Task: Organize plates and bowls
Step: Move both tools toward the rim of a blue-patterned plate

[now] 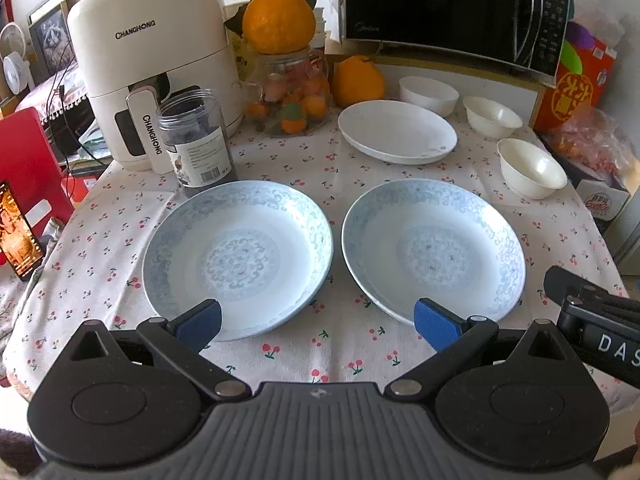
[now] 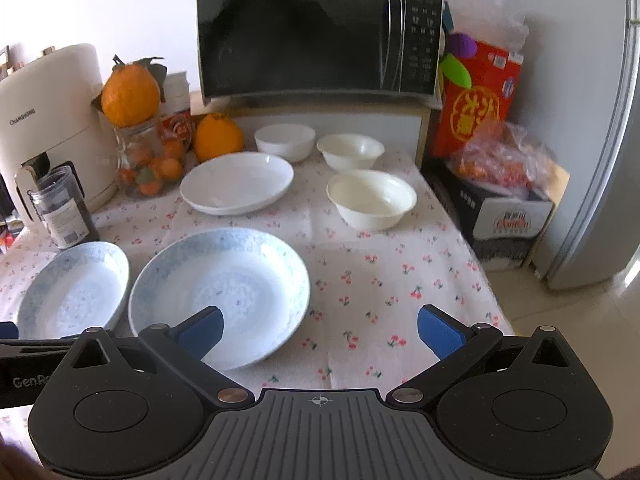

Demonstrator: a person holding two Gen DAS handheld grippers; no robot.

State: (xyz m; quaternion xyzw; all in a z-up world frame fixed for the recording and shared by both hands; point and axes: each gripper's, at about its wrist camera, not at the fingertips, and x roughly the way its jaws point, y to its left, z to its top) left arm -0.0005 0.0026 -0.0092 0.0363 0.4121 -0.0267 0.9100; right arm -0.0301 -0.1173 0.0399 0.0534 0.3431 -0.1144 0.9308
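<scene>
The table [image 1: 320, 168], under a cherry-print cloth [image 1: 304, 344], carries two blue plates [image 1: 240, 256], a white plate [image 1: 396, 132] and three bowls [image 1: 532, 168].

Left wrist: above the table's [image 1: 328, 360] near edge, facing the far edge, close over both blue plates. Right wrist: same heading, offset toward the right edge. Shared: blue plates, white plate, three bowls, microwave [image 2: 316, 32].

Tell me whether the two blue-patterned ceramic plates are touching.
Apart. The left wrist view shows a strip of cherry-print tablecloth between the left blue-patterned plate and the right blue-patterned plate.
</scene>
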